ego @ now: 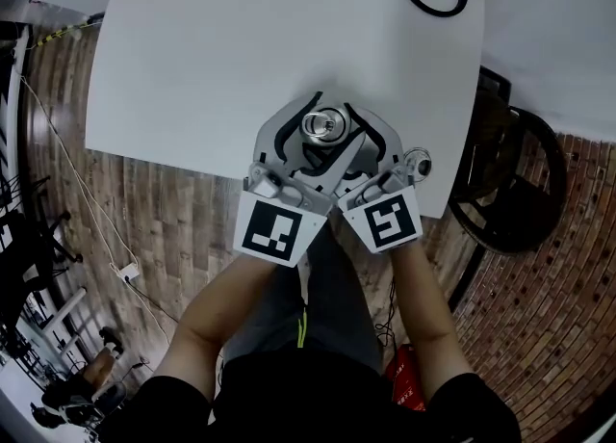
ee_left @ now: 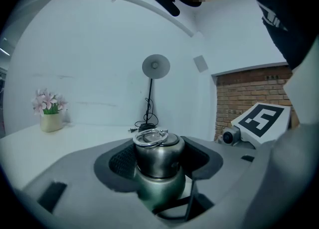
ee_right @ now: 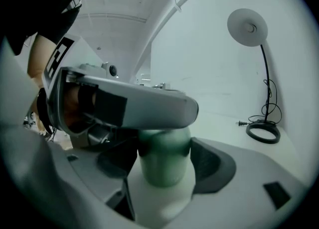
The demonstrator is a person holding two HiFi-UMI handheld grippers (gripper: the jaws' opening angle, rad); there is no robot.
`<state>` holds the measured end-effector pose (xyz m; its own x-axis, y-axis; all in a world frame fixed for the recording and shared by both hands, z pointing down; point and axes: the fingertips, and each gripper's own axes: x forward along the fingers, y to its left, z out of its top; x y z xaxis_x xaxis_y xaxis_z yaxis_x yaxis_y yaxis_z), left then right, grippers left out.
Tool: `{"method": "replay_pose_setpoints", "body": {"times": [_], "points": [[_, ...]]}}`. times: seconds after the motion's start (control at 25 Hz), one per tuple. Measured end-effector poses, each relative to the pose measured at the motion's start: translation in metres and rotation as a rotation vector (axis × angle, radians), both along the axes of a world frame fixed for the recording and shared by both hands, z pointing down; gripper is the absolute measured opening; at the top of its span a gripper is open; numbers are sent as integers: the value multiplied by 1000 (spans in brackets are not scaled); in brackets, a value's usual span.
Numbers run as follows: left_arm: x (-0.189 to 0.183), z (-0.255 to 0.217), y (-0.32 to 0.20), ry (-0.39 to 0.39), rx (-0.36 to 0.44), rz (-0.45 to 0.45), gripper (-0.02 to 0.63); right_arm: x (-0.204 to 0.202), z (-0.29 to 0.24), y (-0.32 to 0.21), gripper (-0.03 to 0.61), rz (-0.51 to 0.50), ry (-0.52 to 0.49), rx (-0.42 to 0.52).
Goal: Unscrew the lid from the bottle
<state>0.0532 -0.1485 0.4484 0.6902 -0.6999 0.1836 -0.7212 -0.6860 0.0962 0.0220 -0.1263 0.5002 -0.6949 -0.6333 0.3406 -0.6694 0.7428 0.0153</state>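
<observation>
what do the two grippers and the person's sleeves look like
Both the left gripper and right gripper are light grey, with wide curved fingers lined with dark textured pads. Each carries a white cube with black square markers. The person wears a black short-sleeved top.

A person wore a black short-sleeved top and dark grey trousers with a thin yellow-green stripe. The left gripper and right gripper were light grey with black pads; their white cubes bore black square markers.
</observation>
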Motion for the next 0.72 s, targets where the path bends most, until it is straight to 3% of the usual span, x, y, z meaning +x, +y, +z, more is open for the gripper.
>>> {"method": "replay_pose_setpoints", "body": {"times": [0.28,0.36,0.48,0.6,0.72], "points": [[3,1,0,33,-23,39,273,0,0,-1,319,-4,-9,4],[6,-1,2,70,-48,90,348,1,0,0,319,-8,-2,4],[6,-6,8,110,-72,214,354,0,0,1,319,-12,4,-1],[-1,-10,11,135,-111,395,354,1,0,0,319,-16,-2,2],[-3,-17,15,86,-93,589,353,2,-1,0,319,-15,-9,5]]}}
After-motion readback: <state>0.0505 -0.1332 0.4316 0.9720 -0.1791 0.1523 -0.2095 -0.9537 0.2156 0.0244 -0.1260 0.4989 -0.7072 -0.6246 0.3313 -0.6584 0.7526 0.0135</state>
